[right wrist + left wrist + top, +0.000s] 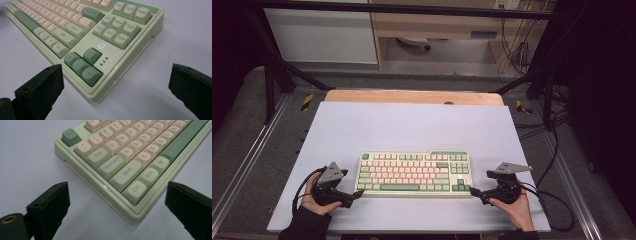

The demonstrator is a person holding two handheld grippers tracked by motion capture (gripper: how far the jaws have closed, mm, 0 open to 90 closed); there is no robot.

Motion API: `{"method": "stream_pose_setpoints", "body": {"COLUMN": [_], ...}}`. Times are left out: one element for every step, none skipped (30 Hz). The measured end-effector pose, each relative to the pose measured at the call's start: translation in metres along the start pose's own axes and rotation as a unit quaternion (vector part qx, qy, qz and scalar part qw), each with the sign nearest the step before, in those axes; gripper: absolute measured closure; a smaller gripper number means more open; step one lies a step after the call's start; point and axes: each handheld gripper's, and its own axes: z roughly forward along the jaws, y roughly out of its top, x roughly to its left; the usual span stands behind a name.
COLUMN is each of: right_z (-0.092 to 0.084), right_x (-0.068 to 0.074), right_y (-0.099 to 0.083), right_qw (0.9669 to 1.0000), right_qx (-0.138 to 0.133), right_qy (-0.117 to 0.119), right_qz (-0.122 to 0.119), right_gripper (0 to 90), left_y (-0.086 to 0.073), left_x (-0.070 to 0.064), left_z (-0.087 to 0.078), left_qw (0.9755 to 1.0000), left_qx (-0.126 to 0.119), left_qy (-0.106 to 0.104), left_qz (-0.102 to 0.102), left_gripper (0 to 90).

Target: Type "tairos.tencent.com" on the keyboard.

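Two tongs sit wide open and hold nothing: the left tongs [358, 194] and right tongs [472, 191] each frame a front corner of the green-and-cream plastic keyboard [414, 173] on the pale surface [412, 125]. Probably a two-handed lift comes next; both must close on the corners.

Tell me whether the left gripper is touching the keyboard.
Apart. The left gripper view shows the left gripper open astride the keyboard corner, bare table between each jaw and it.
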Motion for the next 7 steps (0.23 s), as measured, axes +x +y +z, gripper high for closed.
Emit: {"method": "stream_pose_setpoints", "body": {"right_z": [0.0006, 0.0011, 0.0019, 0.0022, 0.0032, 0.0037, 0.0040], "right_x": [0.0000, 0.0000, 0.0001, 0.0001, 0.0001, 0.0004, 0.0005], "right_y": [-0.0005, -0.0009, -0.0011, -0.0013, -0.0016, -0.0016, -0.0017], "right_qw": [1.0000, 0.9999, 0.9999, 0.9999, 0.9998, 0.9998, 0.9998], "right_qx": [0.002, 0.005, 0.008, 0.012, 0.013, 0.015, 0.014], "right_qy": [-0.001, -0.003, -0.003, -0.001, -0.003, 0.000, 0.002], "right_qz": [-0.005, -0.008, -0.009, -0.010, -0.012, -0.011, -0.012], "right_gripper": [0.4, 0.4, 0.4, 0.4, 0.4, 0.4, 0.4], "left_y": [-0.0005, -0.0008, -0.0011, -0.0012, -0.0013, -0.0013, -0.0013], "left_x": [0.0005, 0.0009, 0.0010, 0.0010, 0.0008, 0.0005, 0.0004], "left_z": [-0.0007, -0.0012, -0.0014, -0.0012, -0.0007, -0.0002, 0.0001], "left_qw": [1.0000, 1.0000, 1.0000, 1.0000, 1.0000, 1.0000, 1.0000], "left_qx": [0.000, -0.002, -0.003, -0.002, -0.001, 0.000, 0.000], "left_qy": [0.000, -0.001, -0.002, -0.003, -0.004, -0.005, -0.006], "left_qz": [-0.001, -0.002, -0.002, -0.003, -0.002, -0.001, -0.001], "left_gripper": [5.7, 5.7, 5.7, 5.8, 5.9, 5.9, 5.9]}}
